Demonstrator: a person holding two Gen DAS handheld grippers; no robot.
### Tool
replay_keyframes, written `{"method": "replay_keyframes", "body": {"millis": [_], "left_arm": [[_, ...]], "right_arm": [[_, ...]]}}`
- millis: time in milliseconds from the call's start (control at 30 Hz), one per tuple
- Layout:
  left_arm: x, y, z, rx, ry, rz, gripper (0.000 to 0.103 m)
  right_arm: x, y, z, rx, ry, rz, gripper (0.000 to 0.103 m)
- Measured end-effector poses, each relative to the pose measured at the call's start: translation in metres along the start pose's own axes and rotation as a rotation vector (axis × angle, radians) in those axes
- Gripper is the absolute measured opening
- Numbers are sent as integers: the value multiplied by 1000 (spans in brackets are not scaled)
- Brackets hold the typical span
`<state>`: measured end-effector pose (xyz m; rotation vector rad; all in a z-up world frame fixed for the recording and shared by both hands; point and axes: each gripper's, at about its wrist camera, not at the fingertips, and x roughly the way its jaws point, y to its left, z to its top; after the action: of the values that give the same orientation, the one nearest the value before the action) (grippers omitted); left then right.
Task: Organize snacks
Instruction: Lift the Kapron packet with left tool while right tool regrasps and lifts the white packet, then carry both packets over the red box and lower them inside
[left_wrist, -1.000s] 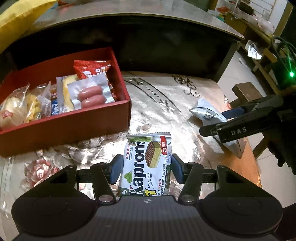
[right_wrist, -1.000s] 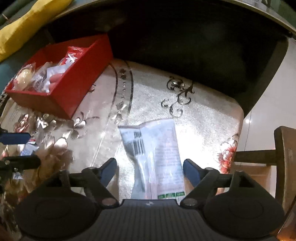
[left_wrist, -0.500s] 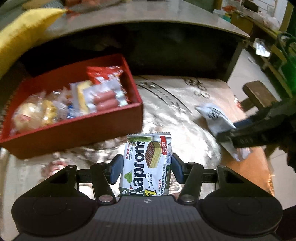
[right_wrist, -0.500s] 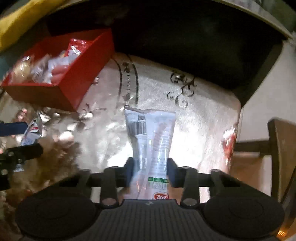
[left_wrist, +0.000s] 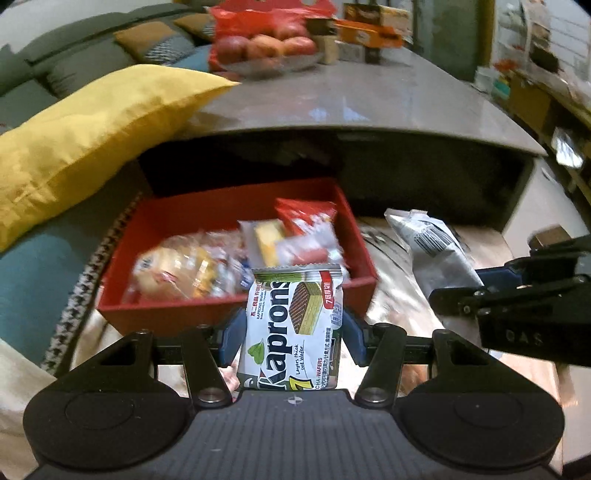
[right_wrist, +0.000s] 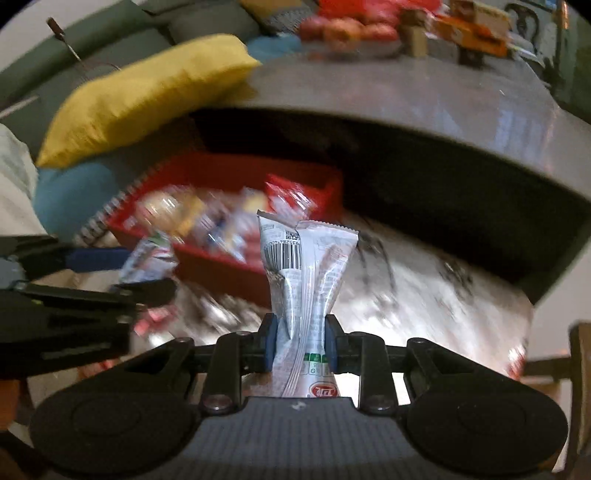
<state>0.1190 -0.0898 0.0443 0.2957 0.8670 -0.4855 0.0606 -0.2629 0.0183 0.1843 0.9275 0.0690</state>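
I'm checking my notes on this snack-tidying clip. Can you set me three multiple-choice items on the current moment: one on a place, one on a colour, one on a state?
1. Where do the already sorted snacks lie?
A. in the red box
B. on the yellow cushion
C. in the fruit bowl

2. What colour is the packet in the right gripper?
A. silvery white with a barcode
B. plain black
C. bright orange

3. How does the left gripper stand?
A. wide open and empty
B. shut on the Kaprons wafer pack
C. shut on a cushion

Answers:
1 A: the loose snack packets sit inside the red box.
2 A: the silvery packet in the right gripper shows a barcode near its top; the jaws have just been closing and now pinch it.
3 B: the left gripper pads press both sides of the Kaprons wafer pack.
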Motion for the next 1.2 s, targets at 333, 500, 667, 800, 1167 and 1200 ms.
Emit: {"method": "replay_keyframes", "body": {"millis": [333, 500, 667, 800, 1167, 1200], "left_arm": [[29, 33, 31, -42, -24, 64, 63], [44, 39, 41, -40, -27, 88, 63], [60, 45, 44, -53, -4, 98, 63], [64, 51, 46, -66, 3, 102, 63], [66, 60, 55, -101, -12, 123, 63], [67, 60, 56, -101, -13, 127, 63]], "right_arm": [[31, 24, 58, -26, -66, 42, 23], [52, 21, 74, -16, -65, 35, 23], [66, 23, 83, -13, -68, 37, 23], [70, 23, 85, -12, -66, 35, 23], [74, 23, 90, 16, -71, 44, 23], [74, 23, 91, 16, -70, 43, 23]]}}
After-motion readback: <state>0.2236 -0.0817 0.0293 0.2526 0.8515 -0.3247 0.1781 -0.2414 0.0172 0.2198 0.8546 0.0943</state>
